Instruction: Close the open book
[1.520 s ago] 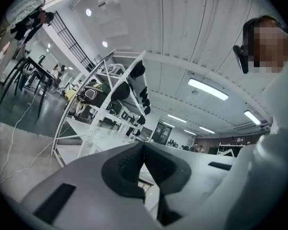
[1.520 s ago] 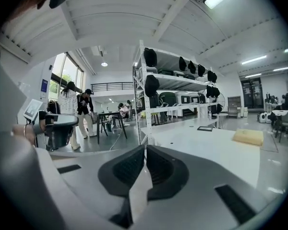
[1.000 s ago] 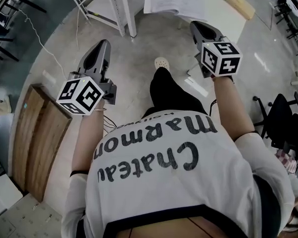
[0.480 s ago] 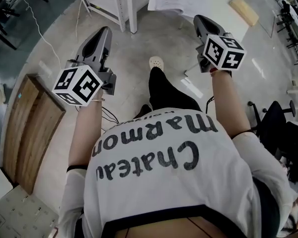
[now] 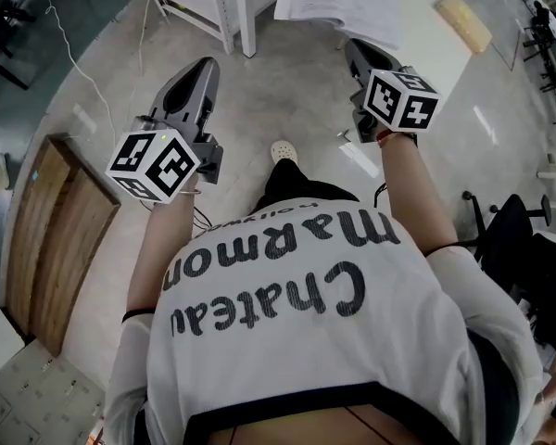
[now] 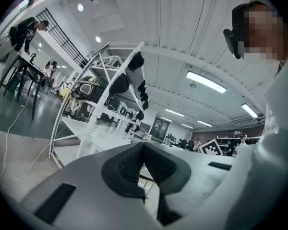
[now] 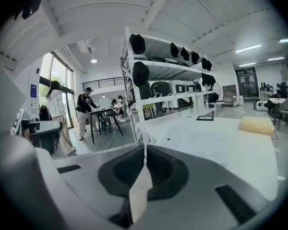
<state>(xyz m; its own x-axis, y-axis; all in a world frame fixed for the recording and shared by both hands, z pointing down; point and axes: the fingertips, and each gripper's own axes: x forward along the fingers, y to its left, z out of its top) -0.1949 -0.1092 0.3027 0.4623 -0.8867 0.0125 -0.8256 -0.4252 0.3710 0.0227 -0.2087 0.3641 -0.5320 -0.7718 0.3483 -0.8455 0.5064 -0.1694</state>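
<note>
The open book [image 5: 329, 3] lies with its white pages spread on the white table [image 5: 417, 17] at the top of the head view. My right gripper [image 5: 352, 49] is at the table's near edge, just short of the book, and points out over the tabletop [image 7: 221, 143]. Its jaws [image 7: 145, 150] are shut with nothing clearly held. My left gripper [image 5: 202, 68] hangs over bare floor to the left of the table. It is level and shut [image 6: 144, 145] with nothing between the pads. Neither gripper view shows the book.
A yellow block [image 5: 463, 12] lies on the table right of the book. White table legs [image 5: 227, 7] stand ahead of the left gripper. A wooden board [image 5: 51, 239] lies on the floor at left and an office chair [image 5: 519, 221] stands at right. A tall rack [image 7: 153, 75] stands beyond the table.
Both grippers have shifted slightly toward the table, and the right one has rolled and sunk a little. The person's foot has stepped back toward the body. Both grippers stay shut.
</note>
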